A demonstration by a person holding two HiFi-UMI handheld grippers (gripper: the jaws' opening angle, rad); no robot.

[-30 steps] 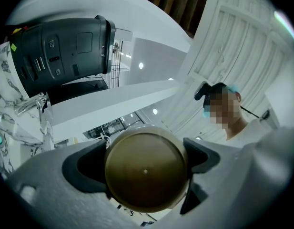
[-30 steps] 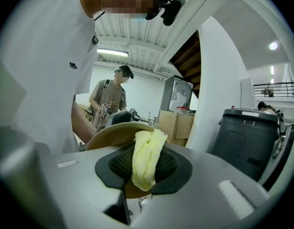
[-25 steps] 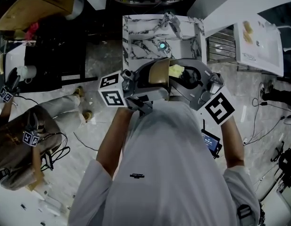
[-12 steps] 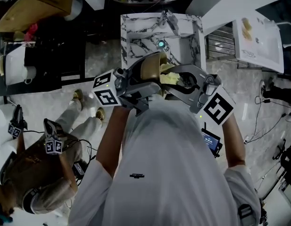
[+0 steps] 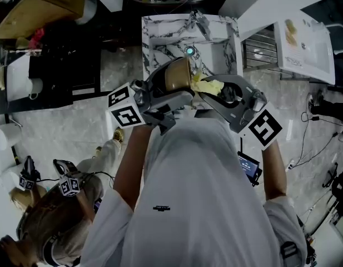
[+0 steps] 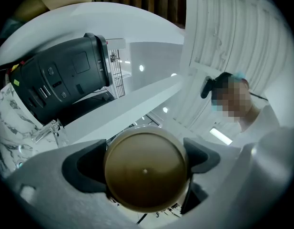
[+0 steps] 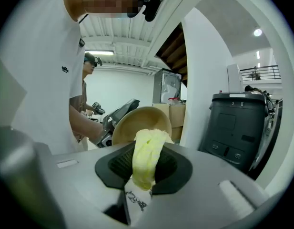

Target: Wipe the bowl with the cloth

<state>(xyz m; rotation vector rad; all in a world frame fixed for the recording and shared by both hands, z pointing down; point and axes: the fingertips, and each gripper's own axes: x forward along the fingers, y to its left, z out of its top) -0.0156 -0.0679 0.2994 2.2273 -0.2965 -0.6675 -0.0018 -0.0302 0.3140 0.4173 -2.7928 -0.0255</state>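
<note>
Now bowl (image 5: 177,78) in L gripper (image 6: 145,170), cloth (image 5: 208,86) at rim.

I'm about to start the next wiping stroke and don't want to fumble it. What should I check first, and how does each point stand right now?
1. Bowl clamped in the left gripper: ok, both jaws press its sides.
2. Cloth held by the right gripper: ok, jaws shut on it, a wad sticks out past them.
3. Bowl's opening faces the cloth: ok, the right gripper view shows its inside behind the wad.
4. Cloth touching the bowl: cannot tell; in the head view it sits at the rim.
5. Other person clear of the grippers: ok, off at the lower left.
</note>
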